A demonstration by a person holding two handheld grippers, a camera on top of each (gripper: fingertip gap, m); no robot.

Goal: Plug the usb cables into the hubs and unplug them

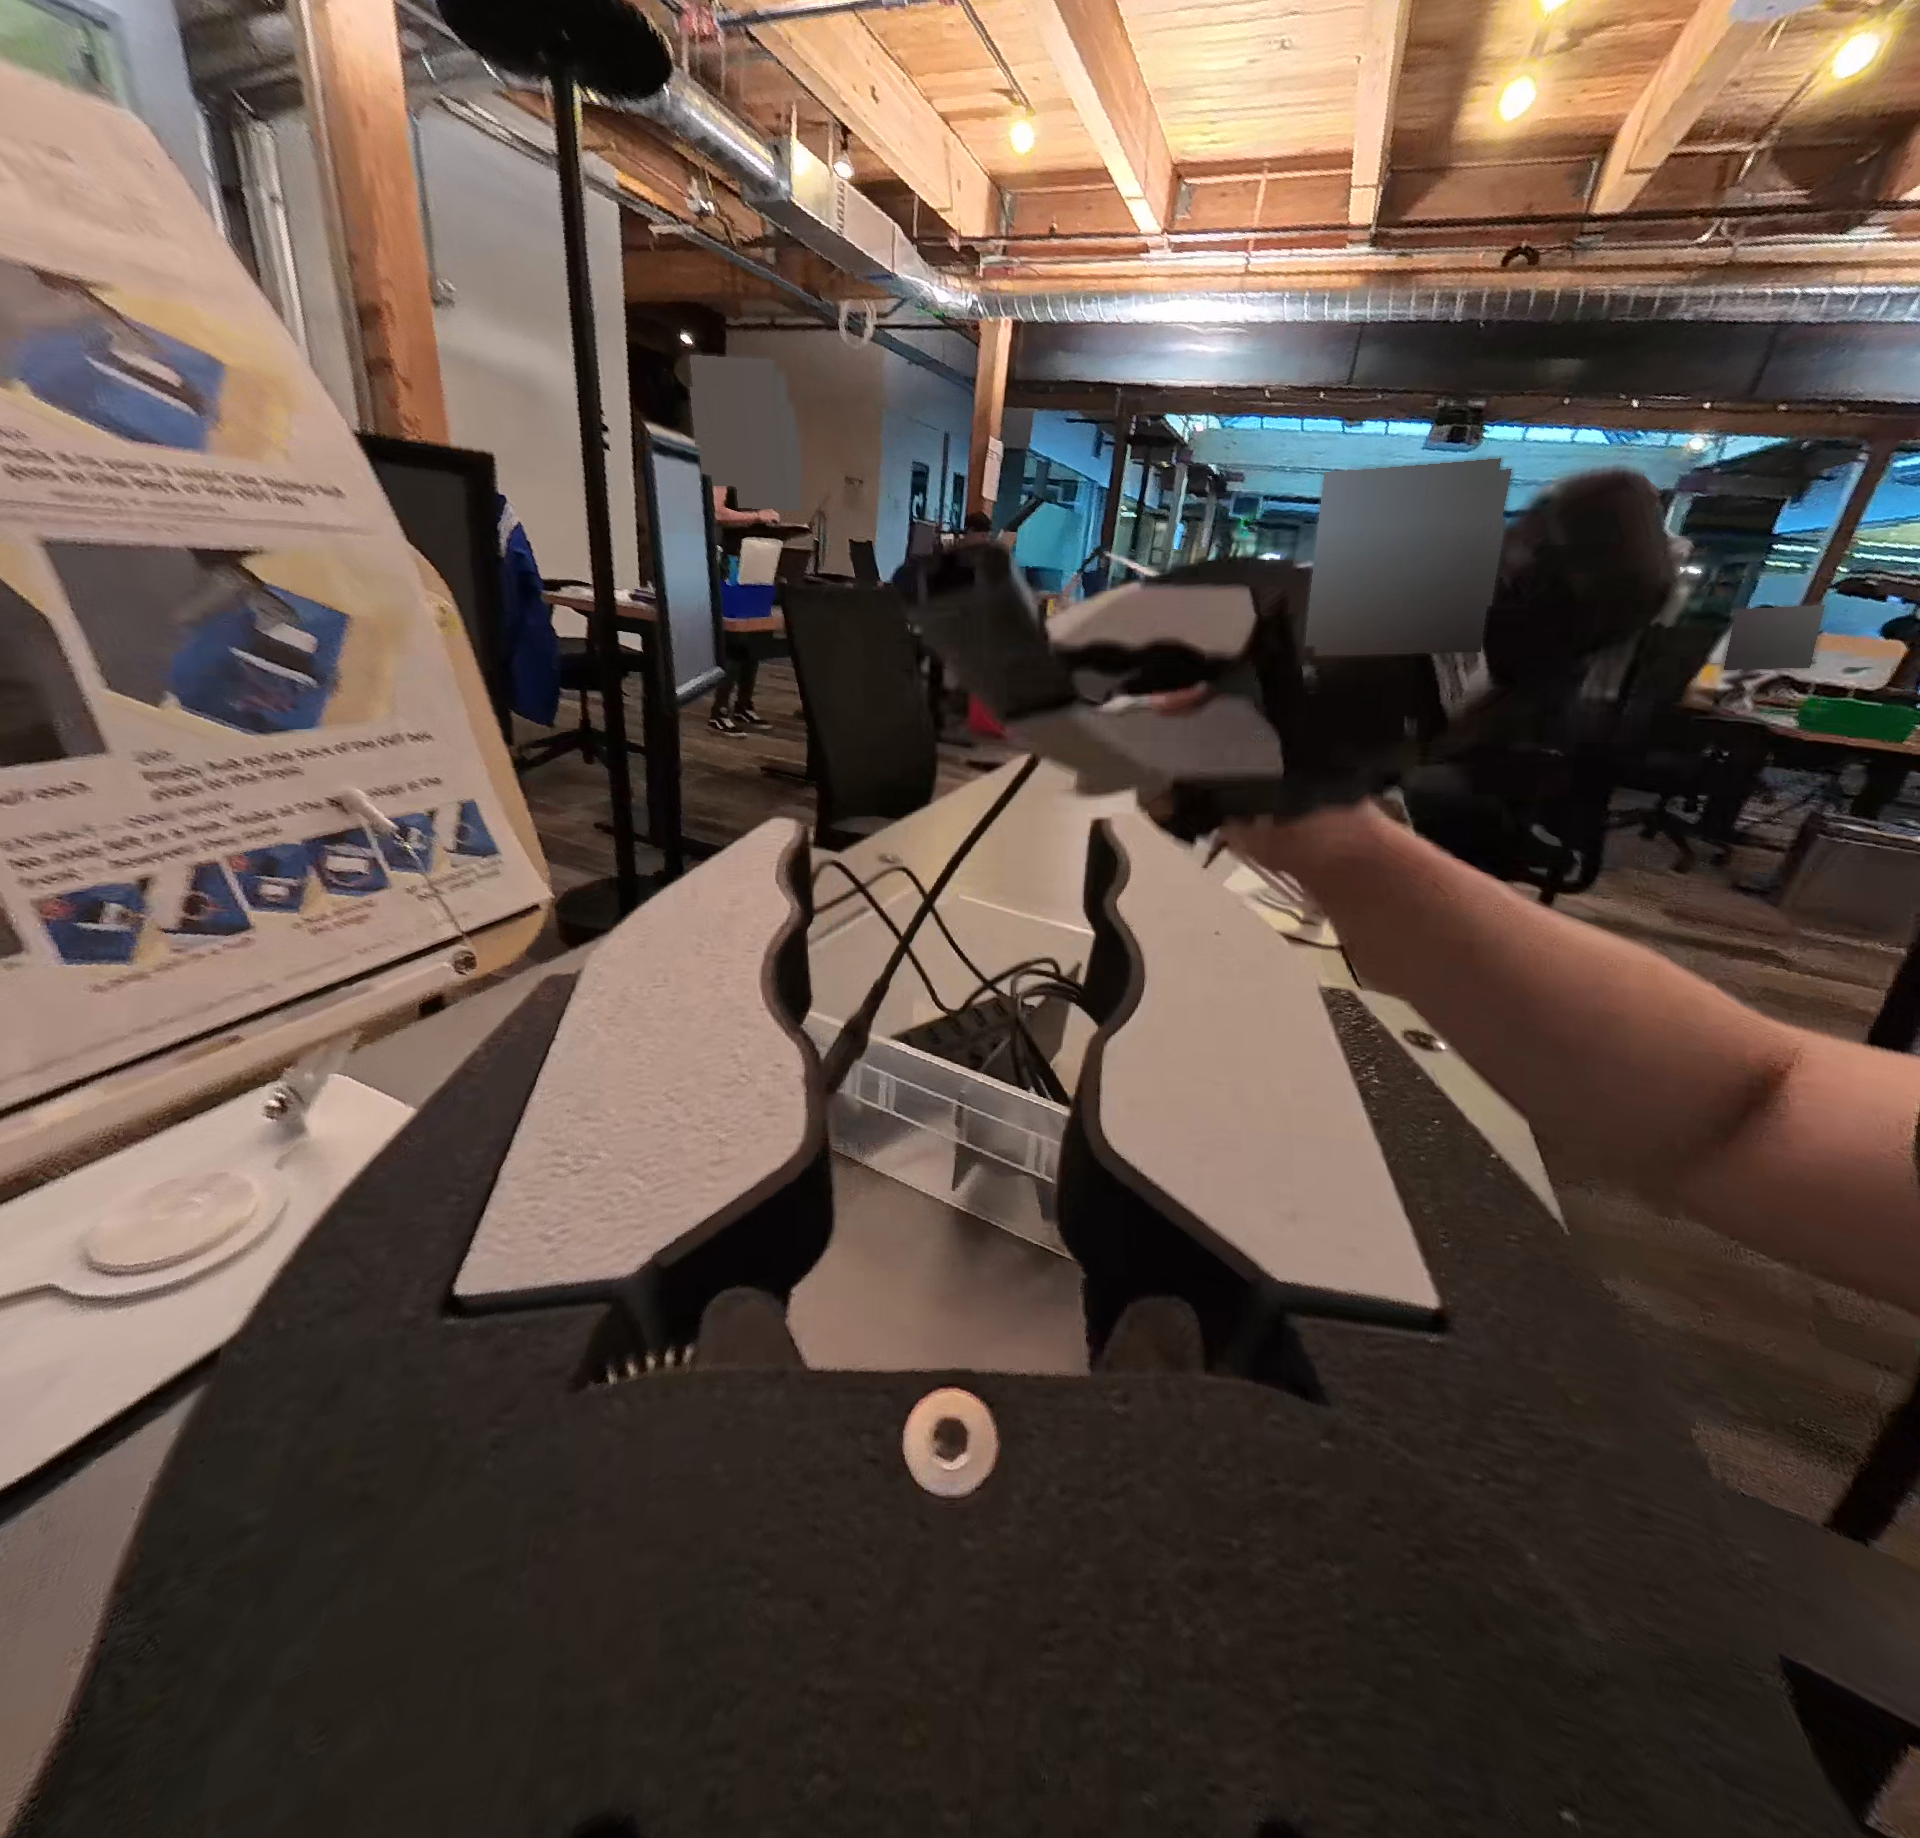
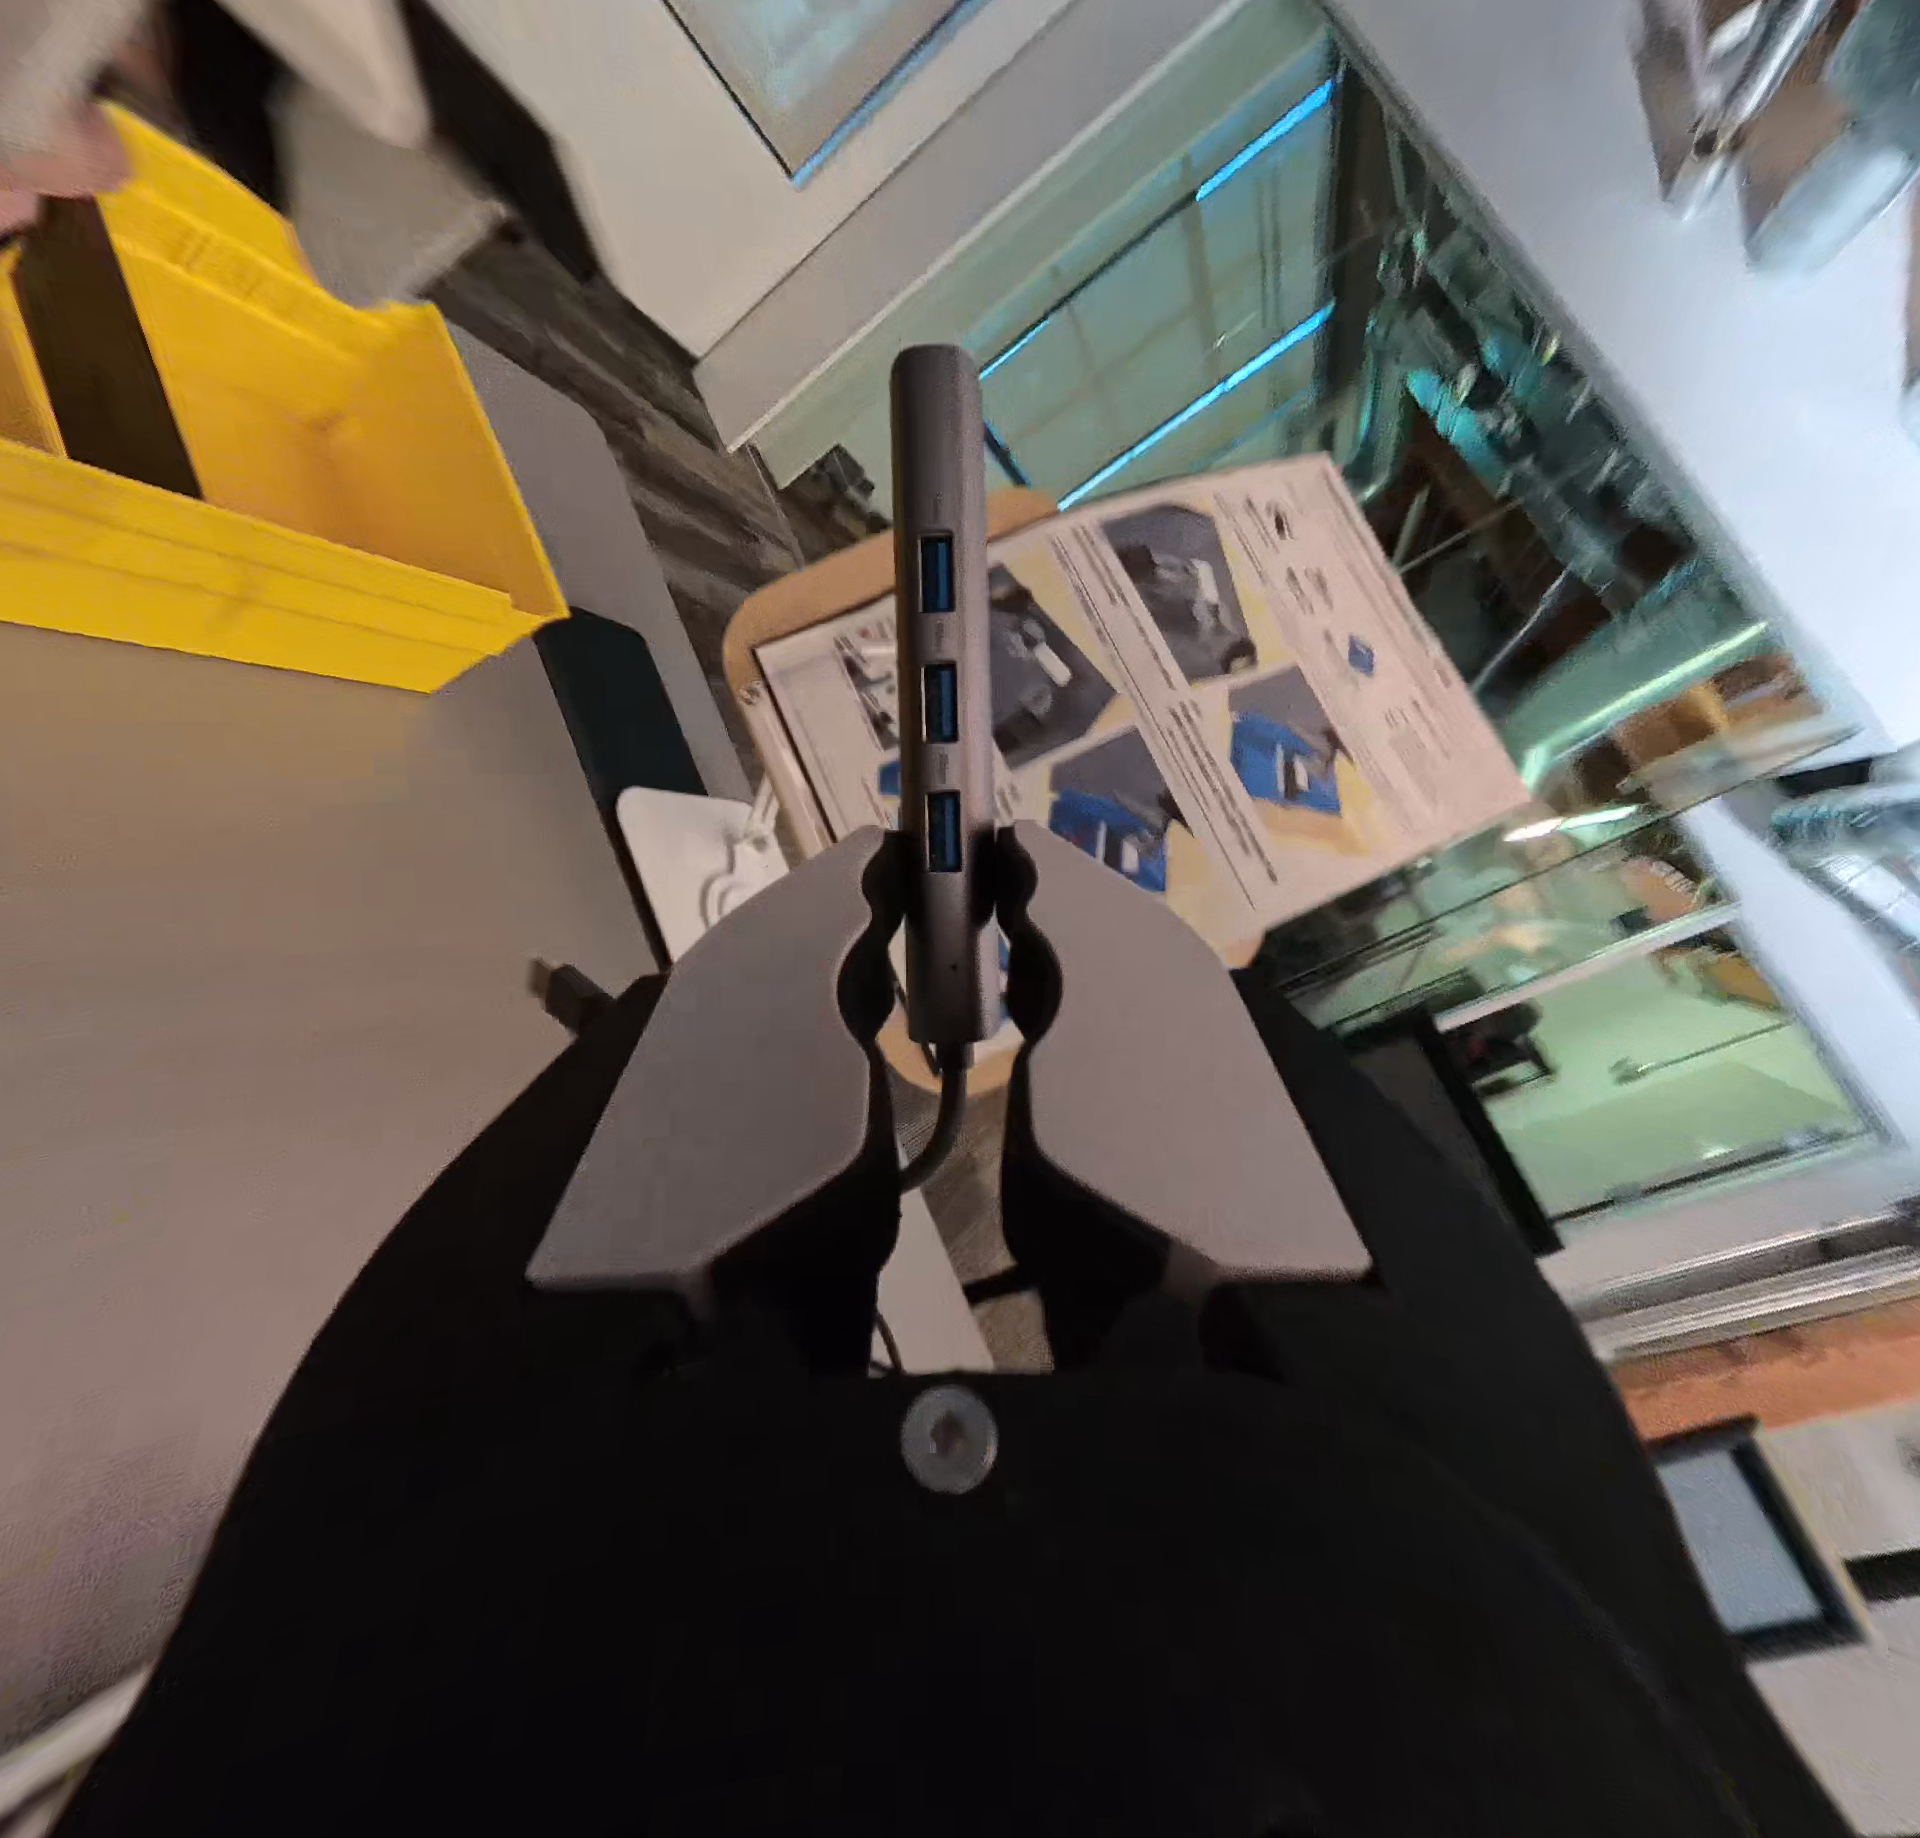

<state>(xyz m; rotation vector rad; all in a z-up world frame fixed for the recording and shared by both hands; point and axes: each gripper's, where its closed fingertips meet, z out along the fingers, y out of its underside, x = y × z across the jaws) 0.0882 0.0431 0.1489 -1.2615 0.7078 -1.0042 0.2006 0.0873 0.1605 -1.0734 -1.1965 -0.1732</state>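
a clear bin sits on the table ahead of the left gripper, with a usb hub and tangled cables in it. an instruction sheet stands to its left. the right gripper clamps a usb hub by its cable end, a storage bin to the left and the instruction sheet behind.

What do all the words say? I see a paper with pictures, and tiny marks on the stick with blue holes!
I won't copy out any writing, but here is where it stands:
Instruction sheet, propped on a stand: lines of print beside photos, blurred.
Same instruction sheet in the left wrist view: blurred too.
Hub, held in the right hand-held gripper: faint marks by the blue ports, too small to read.
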